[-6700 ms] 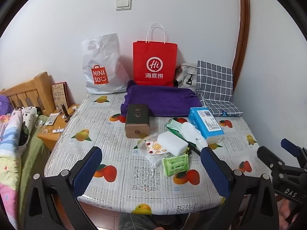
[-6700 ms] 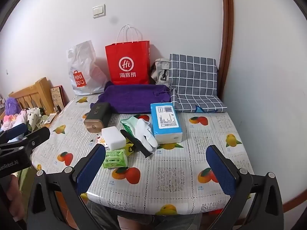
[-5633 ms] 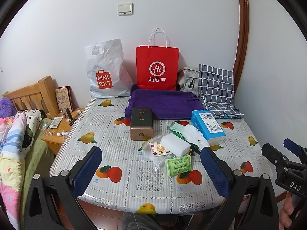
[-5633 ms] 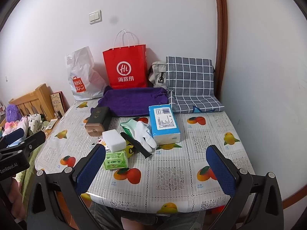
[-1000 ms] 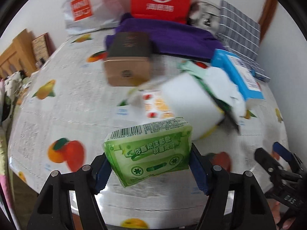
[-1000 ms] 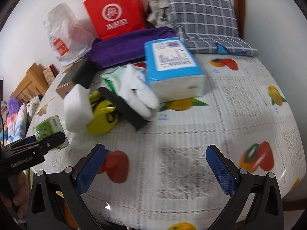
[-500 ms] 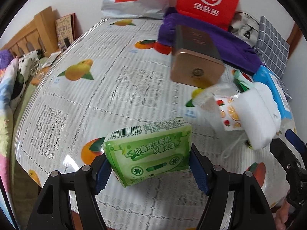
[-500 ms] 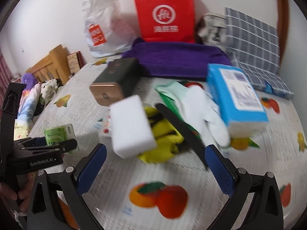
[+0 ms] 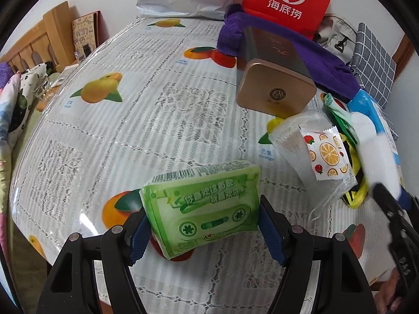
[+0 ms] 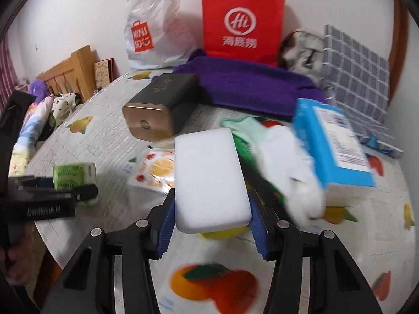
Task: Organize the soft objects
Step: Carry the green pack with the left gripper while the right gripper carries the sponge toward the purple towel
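Note:
My left gripper [image 9: 201, 225] is shut on a green tissue pack [image 9: 201, 204] and holds it just over the fruit-print tablecloth [image 9: 131, 130], near the front left of the table. From the right wrist view, the same pack [image 10: 73, 176] shows between the left gripper's fingers [image 10: 83, 191]. My right gripper [image 10: 210, 214] has its jaws closing on a white sponge block [image 10: 209, 172]; its blue pads lie against both long sides. The sponge lies on a yellow item and an orange-print packet [image 10: 157, 170].
A dark tin with a gold end [image 10: 159, 107] lies behind the sponge. To its right are a white glove [image 10: 293, 162] and a blue tissue box [image 10: 337, 146]. A purple towel [image 10: 248, 89], red bag [image 10: 241, 21], white bag [image 10: 152, 26] and checked cushion [image 10: 356, 78] line the wall. A bed [image 9: 15, 99] lies left.
The right gripper moved left to the white sponge and its wide-open jaws closed onto it. The left gripper carried the green pack left and lower over the table.

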`<action>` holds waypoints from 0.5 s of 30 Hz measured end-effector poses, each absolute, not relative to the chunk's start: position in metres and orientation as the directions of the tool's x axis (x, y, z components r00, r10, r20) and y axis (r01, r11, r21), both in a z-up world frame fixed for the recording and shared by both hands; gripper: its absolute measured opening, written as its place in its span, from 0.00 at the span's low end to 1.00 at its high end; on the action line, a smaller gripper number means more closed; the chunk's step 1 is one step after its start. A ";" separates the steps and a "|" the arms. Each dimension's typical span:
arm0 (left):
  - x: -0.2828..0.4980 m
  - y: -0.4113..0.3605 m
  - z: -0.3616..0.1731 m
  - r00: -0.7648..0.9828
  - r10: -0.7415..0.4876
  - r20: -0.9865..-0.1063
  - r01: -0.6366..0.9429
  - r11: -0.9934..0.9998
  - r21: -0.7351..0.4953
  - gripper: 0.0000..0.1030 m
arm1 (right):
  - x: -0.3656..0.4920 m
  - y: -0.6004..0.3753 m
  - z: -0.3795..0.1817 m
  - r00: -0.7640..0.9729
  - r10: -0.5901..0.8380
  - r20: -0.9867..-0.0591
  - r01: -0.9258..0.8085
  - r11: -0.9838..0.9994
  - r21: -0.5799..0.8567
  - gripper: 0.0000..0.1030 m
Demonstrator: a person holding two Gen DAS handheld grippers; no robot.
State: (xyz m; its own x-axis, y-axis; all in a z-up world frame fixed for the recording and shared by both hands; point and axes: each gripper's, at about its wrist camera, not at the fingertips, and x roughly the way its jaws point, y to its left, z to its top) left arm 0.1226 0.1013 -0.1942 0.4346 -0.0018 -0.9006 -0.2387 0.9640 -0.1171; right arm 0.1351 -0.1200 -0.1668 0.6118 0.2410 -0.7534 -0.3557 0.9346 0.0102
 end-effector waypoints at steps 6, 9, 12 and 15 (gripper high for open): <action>0.128 0.100 -0.199 0.429 0.042 -0.902 -0.238 0.969 -0.068 0.78 | 0.114 -0.190 -0.156 0.641 0.189 -0.744 -0.230 0.972 0.049 0.50; 0.129 0.098 -0.200 0.424 0.059 -0.904 -0.239 0.970 -0.049 0.79 | 0.104 -0.225 -0.159 0.641 0.159 -0.751 -0.164 0.984 0.068 0.50; 0.131 0.091 -0.203 0.409 0.098 -0.907 -0.227 0.974 0.003 0.82 | 0.101 -0.247 -0.173 0.619 0.139 -0.773 -0.130 0.989 0.074 0.50; 0.129 0.090 -0.203 0.406 0.093 -0.909 -0.215 0.977 0.004 0.84 | 0.104 -0.255 -0.193 0.580 0.126 -0.805 -0.117 0.991 0.071 0.51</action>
